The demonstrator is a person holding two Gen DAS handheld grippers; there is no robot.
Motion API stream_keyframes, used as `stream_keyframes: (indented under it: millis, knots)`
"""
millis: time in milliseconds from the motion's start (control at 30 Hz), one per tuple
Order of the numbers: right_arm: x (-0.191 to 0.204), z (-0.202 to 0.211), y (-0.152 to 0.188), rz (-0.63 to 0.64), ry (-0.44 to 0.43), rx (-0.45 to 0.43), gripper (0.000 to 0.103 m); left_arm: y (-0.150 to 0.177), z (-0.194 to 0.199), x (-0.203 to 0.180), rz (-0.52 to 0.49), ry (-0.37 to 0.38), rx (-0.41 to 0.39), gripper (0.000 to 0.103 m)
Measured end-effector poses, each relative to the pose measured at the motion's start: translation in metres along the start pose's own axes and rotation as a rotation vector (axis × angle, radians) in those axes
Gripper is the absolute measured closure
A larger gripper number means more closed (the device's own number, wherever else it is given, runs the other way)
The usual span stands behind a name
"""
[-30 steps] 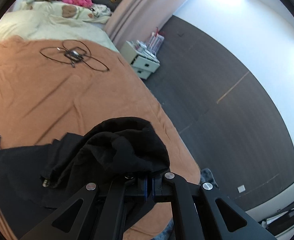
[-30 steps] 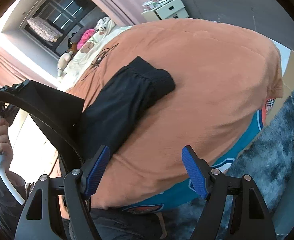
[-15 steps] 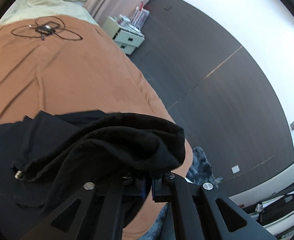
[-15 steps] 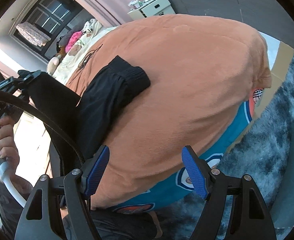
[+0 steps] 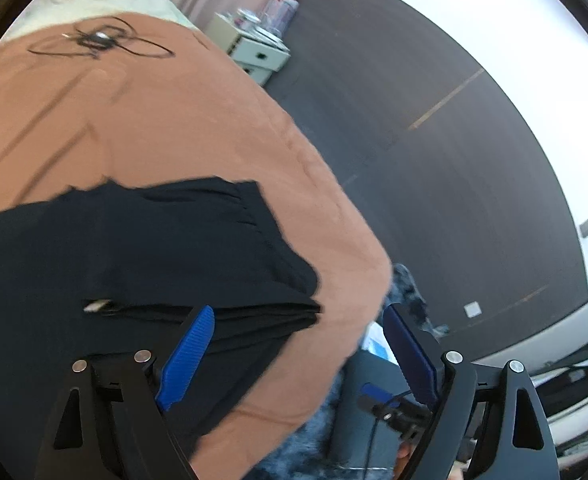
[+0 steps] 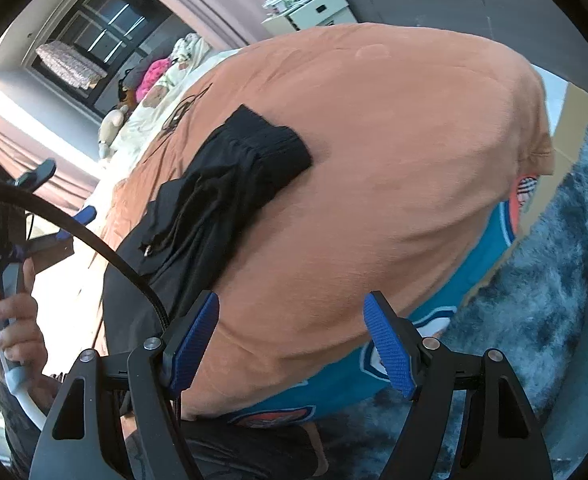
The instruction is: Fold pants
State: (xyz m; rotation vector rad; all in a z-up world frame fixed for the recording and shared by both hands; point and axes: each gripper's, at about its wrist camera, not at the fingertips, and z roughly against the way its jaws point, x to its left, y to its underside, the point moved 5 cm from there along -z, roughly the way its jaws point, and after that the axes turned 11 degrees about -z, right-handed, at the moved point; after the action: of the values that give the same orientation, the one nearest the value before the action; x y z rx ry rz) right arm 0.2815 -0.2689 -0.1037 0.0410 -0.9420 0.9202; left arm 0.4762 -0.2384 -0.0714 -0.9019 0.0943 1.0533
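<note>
The black pants (image 5: pixel 142 248) lie folded in layers on the orange blanket (image 5: pixel 174 120) near the bed's corner. In the right wrist view the pants (image 6: pixel 230 176) form a long dark strip with a drawstring on top. My left gripper (image 5: pixel 297 344) is open and empty, just above the folded edge, with its blue pads (image 5: pixel 190 344) clear of the cloth. It shows far left in the right wrist view (image 6: pixel 66 216). My right gripper (image 6: pixel 294 336) is open and empty over the blanket's near edge, apart from the pants.
A black cable loop (image 5: pixel 98 42) lies on the blanket further up the bed. A white nightstand (image 5: pixel 254 48) stands beside the bed on dark floor (image 5: pixel 433 168). A grey shaggy rug (image 6: pixel 553 264) and a teal sheet (image 6: pixel 473 264) sit below the bed edge. Plush toys (image 6: pixel 150 80) lie at the head.
My left gripper has let go of the bunched pants and opened. The pants now lie flat and folded on the blanket. The right gripper stays open and has shifted slightly.
</note>
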Motion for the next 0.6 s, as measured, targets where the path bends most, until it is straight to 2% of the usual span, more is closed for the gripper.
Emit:
stream_keyframes:
  millis: [333,600]
  knots:
    - [0.024,-0.017,-0.016,0.116,-0.008,0.011,0.029,0.015,0.092,0.088,0.108,-0.179,-0.097,0.015]
    - [0.065,-0.024,-0.029,0.317,0.008,0.003,0.029,0.044,0.154,0.128,0.216,-0.303,-0.201,0.015]
